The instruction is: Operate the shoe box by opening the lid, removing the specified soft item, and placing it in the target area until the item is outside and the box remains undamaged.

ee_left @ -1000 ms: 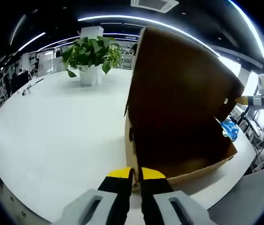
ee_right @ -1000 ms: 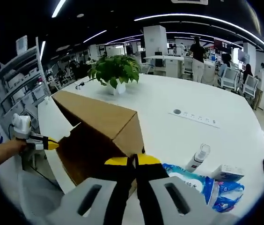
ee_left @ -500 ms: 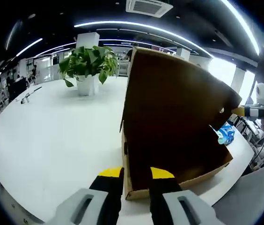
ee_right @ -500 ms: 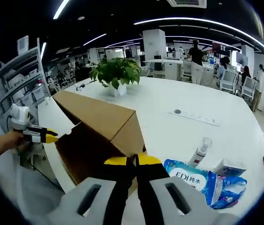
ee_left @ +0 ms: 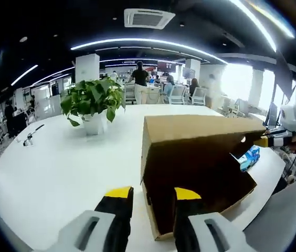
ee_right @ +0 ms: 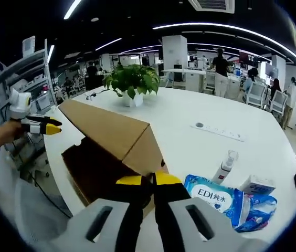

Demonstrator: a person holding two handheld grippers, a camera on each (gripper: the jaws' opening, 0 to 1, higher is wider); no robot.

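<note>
Right gripper view: your right gripper (ee_right: 148, 184) pinches the shoe box (ee_right: 108, 152) front wall beneath its raised lid (ee_left: 205, 131). Left gripper (ee_left: 152, 195) hangs spread beside the box. You're mid-opening; next, I'd judge, reach inside for the soft item.

1. White round table (ee_right: 232, 152), glossy, carrying everything; also seen in left gripper view (ee_left: 59, 178).
2. Cardboard box (ee_right: 111, 152) resting near the table's edge, at 7 o'clock in right gripper view, lid raised; at 4 o'clock in left gripper view (ee_left: 200, 173).
3. Potted plant (ee_right: 132, 84) in a white pot, at 11 o'clock, well apart from the box; at 10 o'clock in left gripper view (ee_left: 93, 105).
4. Blue tissue pack (ee_right: 216, 199) at 5 o'clock, just beside the box.
5. Spray bottle (ee_right: 225, 165) near the pack.
6. Small white carton (ee_right: 255, 185) at 4 o'clock, against the pack.
7. Flat socket strip (ee_right: 219, 131) at 2 o'clock.
</note>
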